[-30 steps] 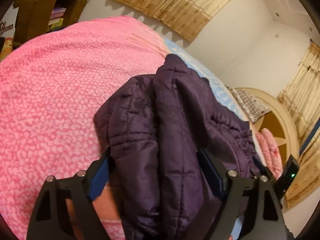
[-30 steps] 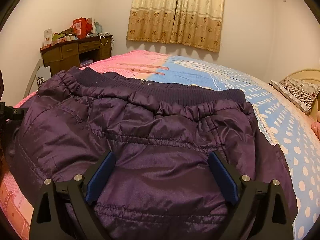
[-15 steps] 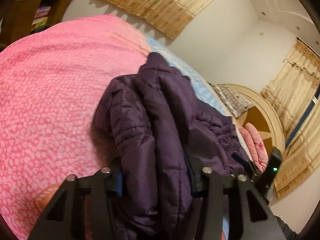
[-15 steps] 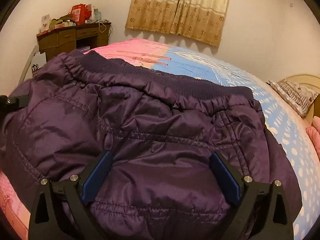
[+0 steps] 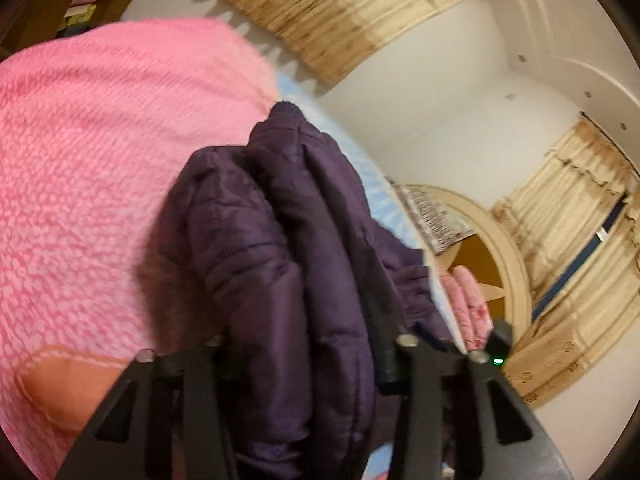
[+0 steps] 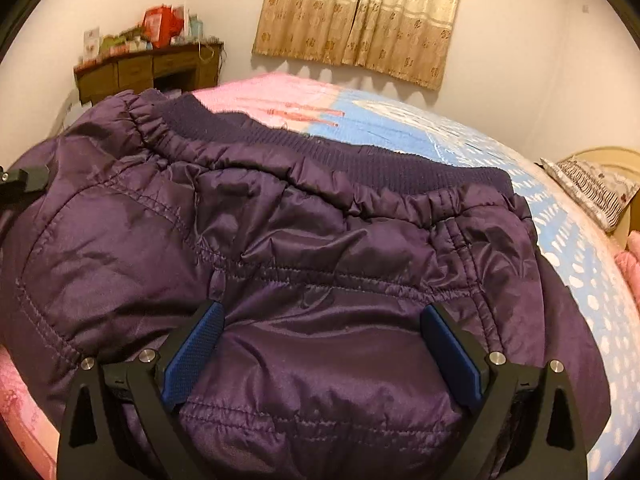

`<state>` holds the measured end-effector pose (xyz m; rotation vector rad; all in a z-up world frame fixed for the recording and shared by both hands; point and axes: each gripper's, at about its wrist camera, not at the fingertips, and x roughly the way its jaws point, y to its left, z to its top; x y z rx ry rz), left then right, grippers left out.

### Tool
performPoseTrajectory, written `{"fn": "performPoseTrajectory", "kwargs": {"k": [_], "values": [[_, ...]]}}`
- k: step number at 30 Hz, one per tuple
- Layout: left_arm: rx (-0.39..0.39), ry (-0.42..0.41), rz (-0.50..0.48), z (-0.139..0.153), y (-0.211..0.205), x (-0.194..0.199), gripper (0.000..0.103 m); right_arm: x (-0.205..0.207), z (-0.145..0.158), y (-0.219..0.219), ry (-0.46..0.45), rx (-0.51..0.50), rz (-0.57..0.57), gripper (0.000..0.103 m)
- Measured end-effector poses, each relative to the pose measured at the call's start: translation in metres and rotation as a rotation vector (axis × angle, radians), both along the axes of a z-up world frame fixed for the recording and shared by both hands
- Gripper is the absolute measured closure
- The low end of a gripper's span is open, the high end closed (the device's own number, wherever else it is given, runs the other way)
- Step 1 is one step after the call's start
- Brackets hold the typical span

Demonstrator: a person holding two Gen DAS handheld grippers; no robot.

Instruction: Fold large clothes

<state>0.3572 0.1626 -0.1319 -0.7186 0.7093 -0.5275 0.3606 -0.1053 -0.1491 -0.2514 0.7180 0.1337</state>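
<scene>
Two tools work the purple jacket (image 6: 320,248) on the bed (image 6: 400,120): our left tool (image 5: 308,344) pinches a bunched fold, our right tool (image 6: 320,360) straddles the padding, spread wide. We should carry the fold toward twelve o'clock, keeping layers even.

Bed (image 6: 400,120) with a pink-and-blue patterned cover, pink half to the left, blue spotted half to the right. Purple quilted jacket (image 6: 304,264) spread across the near part, ribbed hem toward the far edge. Striped pillow (image 6: 592,188) at the headboard end, pink folded bedding (image 5: 468,304) beside it.
</scene>
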Motion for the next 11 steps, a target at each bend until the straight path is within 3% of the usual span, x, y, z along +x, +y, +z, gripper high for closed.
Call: {"fn": "performPoseTrajectory", "kwargs": {"k": [7, 9, 11], "values": [[-0.008, -0.103, -0.053, 0.038, -0.028, -0.005, 0.067, -0.001, 0.001, -0.003, -0.003, 0.021, 0.002, 0.005], [0.081, -0.153, -0.062, 0.043, -0.044, 0.004, 0.065, -0.003, 0.001, -0.006, -0.004, 0.029, 0.002, 0.005], [0.24, -0.152, -0.028, 0.043, -0.056, 0.01, 0.049, -0.003, 0.002, -0.008, -0.006, 0.027, 0.004, 0.004]]}}
